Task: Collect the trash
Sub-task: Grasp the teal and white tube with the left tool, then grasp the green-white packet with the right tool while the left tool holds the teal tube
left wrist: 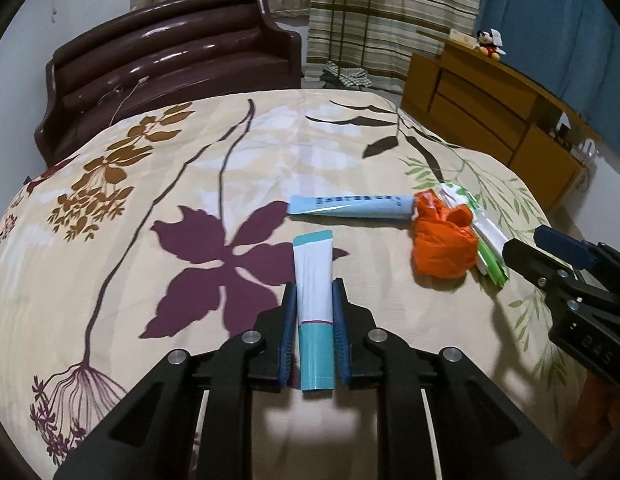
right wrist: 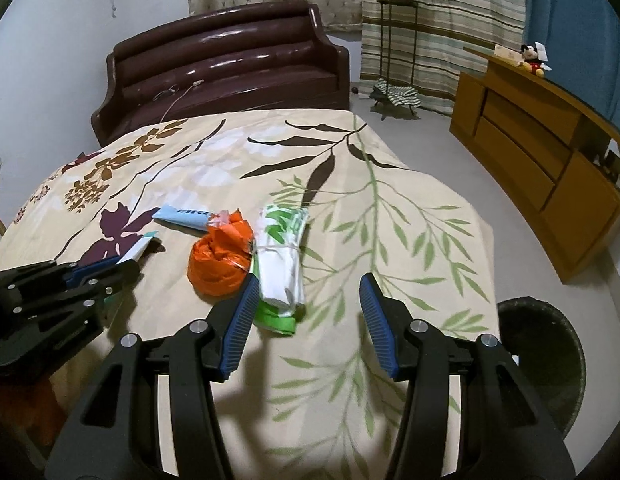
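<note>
- Left hand-held gripper [left wrist: 314, 296] pinches my white-and-teal tube [left wrist: 313, 280] mid-body, on the bed [left wrist: 150, 320]; it looks light, soft, slick.
- Right hand-held gripper [right wrist: 306, 294] gapes empty beside the bundled plastic bags [right wrist: 284, 264].

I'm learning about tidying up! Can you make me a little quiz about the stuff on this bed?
1. True or false: the left hand-held gripper has its fingers around the white and teal tube.
2. Which lies right beside the orange bag? A) a spoon B) the green and white bag C) a shoe
3. Fill in: the right hand-held gripper is ____.

Key: 1 true; 2 B; 3 open. The blue tube lies further up the bedspread.
</note>
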{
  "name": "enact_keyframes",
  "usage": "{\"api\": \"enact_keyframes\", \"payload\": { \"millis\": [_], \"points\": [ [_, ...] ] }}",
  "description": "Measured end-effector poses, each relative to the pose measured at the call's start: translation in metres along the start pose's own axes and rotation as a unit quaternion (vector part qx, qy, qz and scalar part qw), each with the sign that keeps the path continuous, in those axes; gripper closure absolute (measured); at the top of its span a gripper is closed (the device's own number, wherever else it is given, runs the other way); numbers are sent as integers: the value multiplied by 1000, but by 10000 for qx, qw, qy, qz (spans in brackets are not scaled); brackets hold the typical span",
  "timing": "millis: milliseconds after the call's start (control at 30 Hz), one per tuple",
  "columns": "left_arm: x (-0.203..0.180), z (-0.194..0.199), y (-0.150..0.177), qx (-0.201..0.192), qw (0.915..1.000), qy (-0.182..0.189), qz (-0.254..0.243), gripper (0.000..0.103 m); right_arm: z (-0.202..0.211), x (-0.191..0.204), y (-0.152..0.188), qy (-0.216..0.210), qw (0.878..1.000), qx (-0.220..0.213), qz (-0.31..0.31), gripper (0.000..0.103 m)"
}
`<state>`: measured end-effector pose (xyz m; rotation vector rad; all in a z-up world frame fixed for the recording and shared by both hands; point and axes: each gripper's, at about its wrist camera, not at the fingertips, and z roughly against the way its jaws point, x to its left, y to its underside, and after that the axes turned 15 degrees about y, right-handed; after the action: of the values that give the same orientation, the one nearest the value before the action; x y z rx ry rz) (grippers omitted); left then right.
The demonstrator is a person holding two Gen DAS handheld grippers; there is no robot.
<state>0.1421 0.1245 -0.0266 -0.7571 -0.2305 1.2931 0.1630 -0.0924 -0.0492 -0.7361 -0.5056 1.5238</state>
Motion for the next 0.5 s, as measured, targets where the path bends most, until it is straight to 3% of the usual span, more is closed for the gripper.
{"api": "enact_keyframes", "payload": {
  "millis": [500],
  "points": [
    [22,10,1,-138,9996,-193,169,84,-22,19,-8,-6,9996,235,159,52]
  ]
}}
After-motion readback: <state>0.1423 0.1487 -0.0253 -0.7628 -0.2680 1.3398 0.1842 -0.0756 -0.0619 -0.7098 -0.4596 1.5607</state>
